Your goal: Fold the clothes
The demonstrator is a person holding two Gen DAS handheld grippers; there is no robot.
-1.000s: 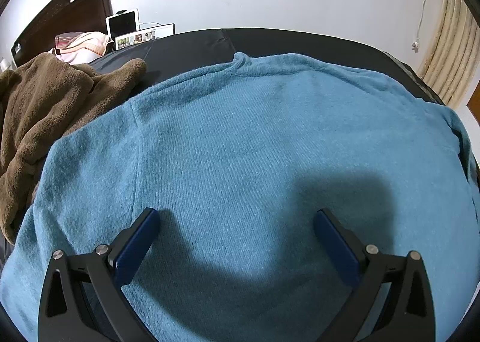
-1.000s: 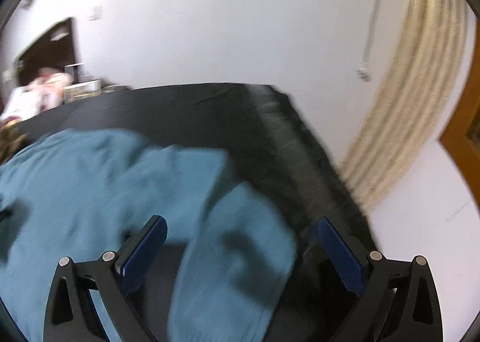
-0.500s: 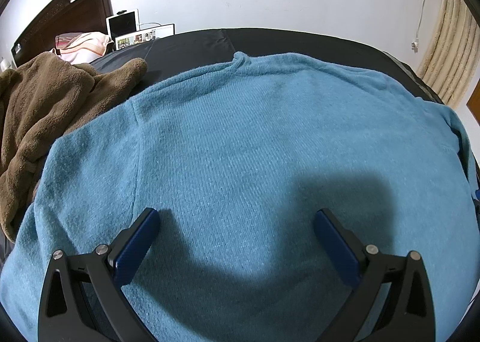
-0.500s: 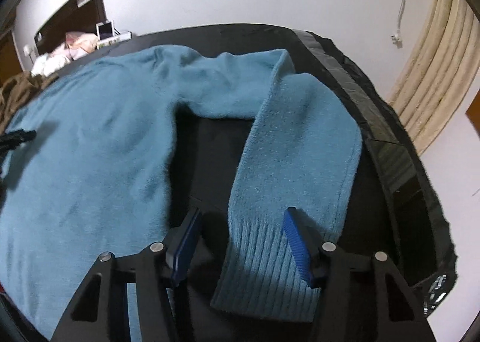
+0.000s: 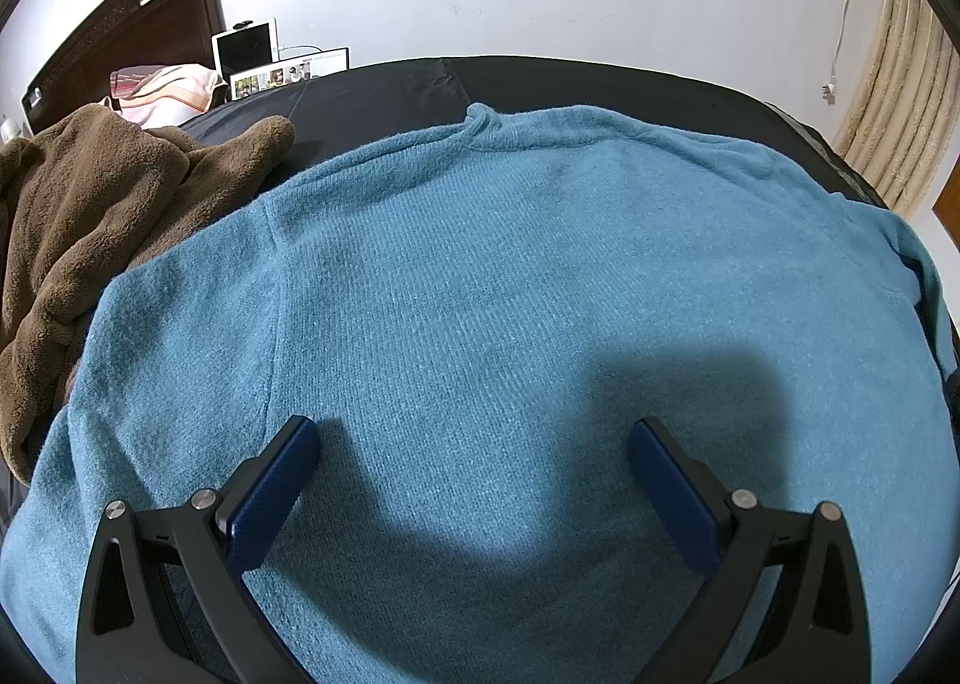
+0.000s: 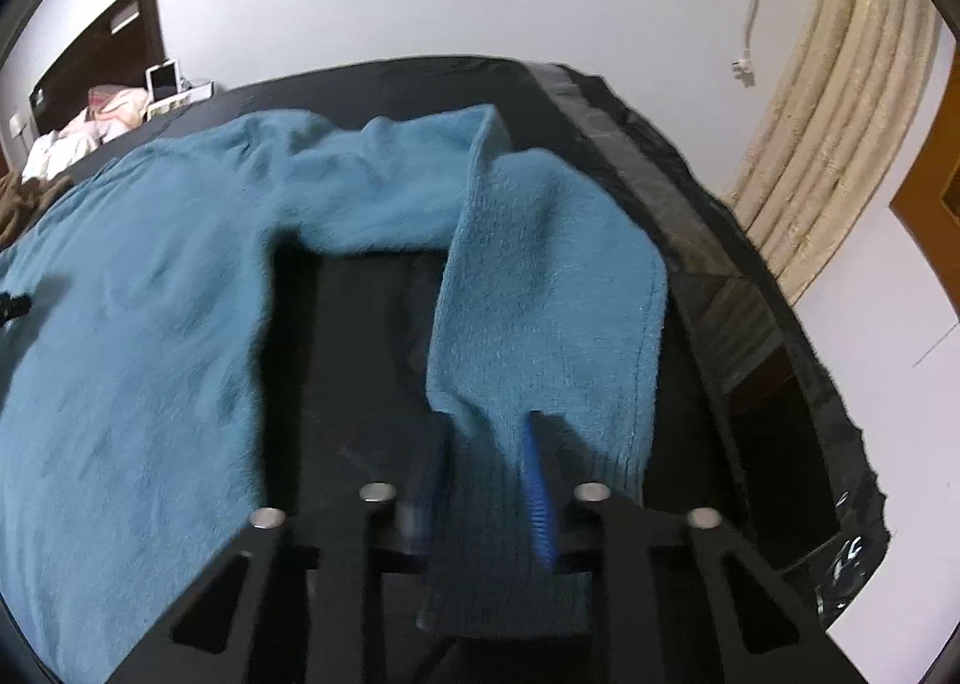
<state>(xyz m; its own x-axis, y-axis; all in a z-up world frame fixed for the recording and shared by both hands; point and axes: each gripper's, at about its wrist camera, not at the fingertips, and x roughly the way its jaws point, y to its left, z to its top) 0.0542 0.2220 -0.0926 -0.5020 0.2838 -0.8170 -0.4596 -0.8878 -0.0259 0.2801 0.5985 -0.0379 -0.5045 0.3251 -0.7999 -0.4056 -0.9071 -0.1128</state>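
So we've just got our first real grip on this one. The right gripper (image 6: pixel 480 480) has come down over the ribbed cuff of the sleeve (image 6: pixel 540 288) and its jaws have just been closing, from wide apart a moment ago to pinched on the knit now. In the right wrist view, low in the middle of the frame, the blue pads (image 6: pixel 537 492) sit on either side of a bunched ridge of cuff, so we'd call it clamped on the sleeve.

The fuzzy teal knit sweater (image 5: pixel 510 294) is spread flat on the black bed cover (image 6: pixel 690 240), collar towards the top of the frame. The sleeve runs off the shoulder and doubles back down, right of centre in the right wrist view, with a strip of bare cover between it and the body.

Our left gripper (image 5: pixel 474 468) hasn't budged. It hovers over the lower body of the sweater, jaws wide apart, nothing between them.

A crumpled brown fleece garment (image 5: pixel 90 240) lies along the left edge of the left wrist view, touching the sweater's other sleeve.

Our read: with the cuff held, the sleeve is ready to be carried across onto the body. The fold itself isn't started yet.
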